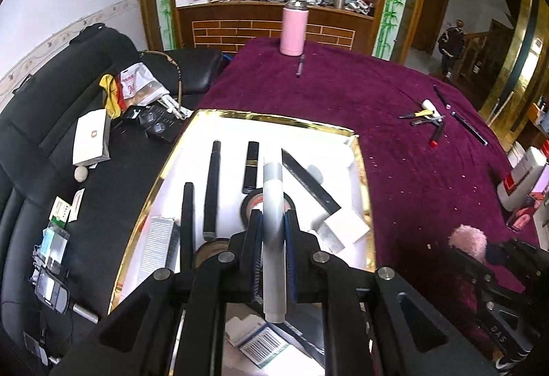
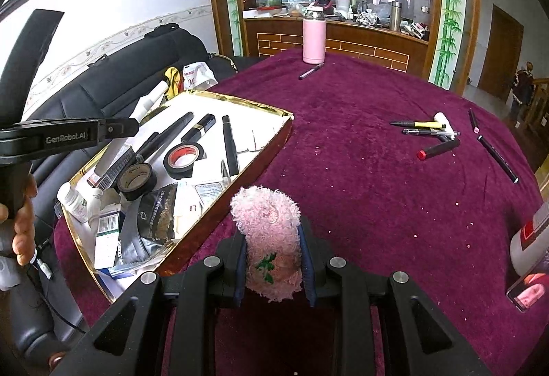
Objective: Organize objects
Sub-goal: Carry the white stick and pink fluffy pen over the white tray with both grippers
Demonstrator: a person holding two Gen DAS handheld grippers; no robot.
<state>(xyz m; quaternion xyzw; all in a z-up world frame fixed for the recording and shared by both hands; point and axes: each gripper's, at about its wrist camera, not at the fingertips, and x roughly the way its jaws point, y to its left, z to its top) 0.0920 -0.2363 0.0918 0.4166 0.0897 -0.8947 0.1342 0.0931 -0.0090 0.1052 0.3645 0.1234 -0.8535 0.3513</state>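
My left gripper [image 1: 273, 221] is shut on a grey-white tube [image 1: 273, 204], held over the gold-rimmed tray [image 1: 363, 177]. That tray holds black pens, a black tape roll [image 1: 252, 201] and small boxes. In the right wrist view the same tray [image 2: 271, 153] lies to the left, and the left gripper [image 2: 137, 122] with the tube [image 2: 147, 105] shows above its far left side. My right gripper [image 2: 272, 235] is shut on a fluffy pink item [image 2: 269, 238] over the purple cloth, just right of the tray. Loose pens [image 2: 429, 132] lie at the far right of the table.
A pink bottle [image 2: 314, 36] stands at the table's far edge with a pen [image 2: 310, 71] before it. A black sofa [image 1: 61, 122] with clutter borders the table's left. Boxes [image 2: 530, 238] sit at the right edge. A person's hand [image 2: 20, 225] grips the left handle.
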